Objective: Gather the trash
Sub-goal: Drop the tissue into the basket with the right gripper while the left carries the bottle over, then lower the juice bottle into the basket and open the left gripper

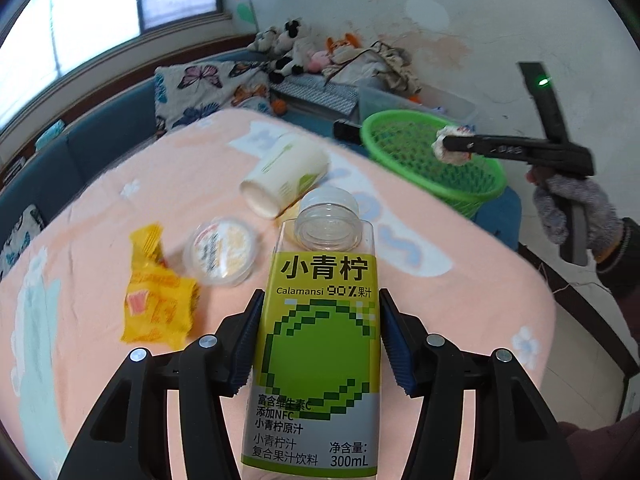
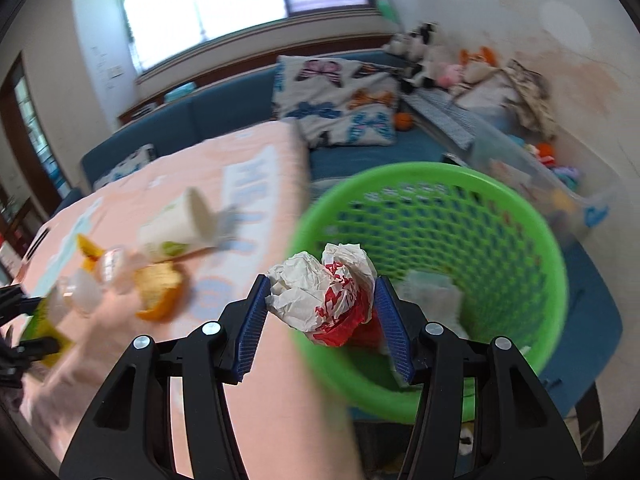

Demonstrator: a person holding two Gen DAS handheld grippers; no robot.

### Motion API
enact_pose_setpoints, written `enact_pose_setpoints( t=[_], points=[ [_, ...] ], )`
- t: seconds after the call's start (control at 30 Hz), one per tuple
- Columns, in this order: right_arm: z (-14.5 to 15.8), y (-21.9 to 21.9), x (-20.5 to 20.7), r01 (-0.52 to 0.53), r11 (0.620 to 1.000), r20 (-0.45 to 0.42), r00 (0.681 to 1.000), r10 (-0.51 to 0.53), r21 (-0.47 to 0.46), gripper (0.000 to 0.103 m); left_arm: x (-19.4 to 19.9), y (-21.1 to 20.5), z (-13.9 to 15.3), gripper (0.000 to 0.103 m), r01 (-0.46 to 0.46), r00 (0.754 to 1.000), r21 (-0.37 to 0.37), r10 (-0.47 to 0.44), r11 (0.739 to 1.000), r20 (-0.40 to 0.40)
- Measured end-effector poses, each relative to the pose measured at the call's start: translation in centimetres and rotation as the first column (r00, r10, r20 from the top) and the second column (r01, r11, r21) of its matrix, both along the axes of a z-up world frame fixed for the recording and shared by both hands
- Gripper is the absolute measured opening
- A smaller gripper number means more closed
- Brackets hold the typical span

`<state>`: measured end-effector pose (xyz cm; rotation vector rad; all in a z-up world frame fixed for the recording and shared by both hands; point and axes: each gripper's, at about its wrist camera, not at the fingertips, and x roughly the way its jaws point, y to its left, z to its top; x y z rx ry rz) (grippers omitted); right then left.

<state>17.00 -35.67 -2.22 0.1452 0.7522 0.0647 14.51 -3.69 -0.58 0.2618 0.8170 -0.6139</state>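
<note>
While the right tongs [image 2: 320, 316], pinching a crumpled wrapper [image 2: 324, 292], hang above the green basket [image 2: 500, 240] ready for release, the left tongs [image 1: 320, 344] clamp a juice bottle [image 1: 320, 344] above the desk [image 1: 460, 292], which probably goes in next.

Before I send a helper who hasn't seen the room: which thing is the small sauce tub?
On the pink tablecloth, look between the yellow wrapper and the tipped paper cup. The sauce tub there is low, round and clear with a printed lid, the only see-through dish.
</note>
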Motion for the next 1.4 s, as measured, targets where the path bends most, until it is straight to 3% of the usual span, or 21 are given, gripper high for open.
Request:
enact_pose_setpoints(
  t=[0.2, 0.57, 1.0, 1.4],
  points=[
    [-1.2, -4.0, 0.0, 0.085, 0.996, -0.02, 0.996, -0.084, 0.03, 0.059, 0.8, -3.8, 2.1, 0.053, 0.044, 0.998, -0.027, -0.043, 0.999, 0.034],
    [-1.6, -7.4, -1.3, 0.129, 0.99, -0.02, 0.992, -0.128, 0.052, 0.069, 4.1, -12.4, 3.5, 0.053, 0.109, 0.993, -0.045, -0.107, 0.993, 0.043],
    [-1.2, -8.7, -5.3, 0.138, 0.99, 0.016, 0.99, -0.139, 0.002, 0.07, 8.3, -23.0, 1.0, 0.053, 0.153, 0.988, -0.02, -0.154, 0.988, -0.034],
    [-1.9, -10.0, -7.2, 0.165, 0.986, 0.01, 0.986, -0.165, 0.035, 0.07, 9.9, -27.3, -2.3, 0.054, 0.141, 0.982, 0.011, -0.139, 0.99, -0.125]
  ],
)
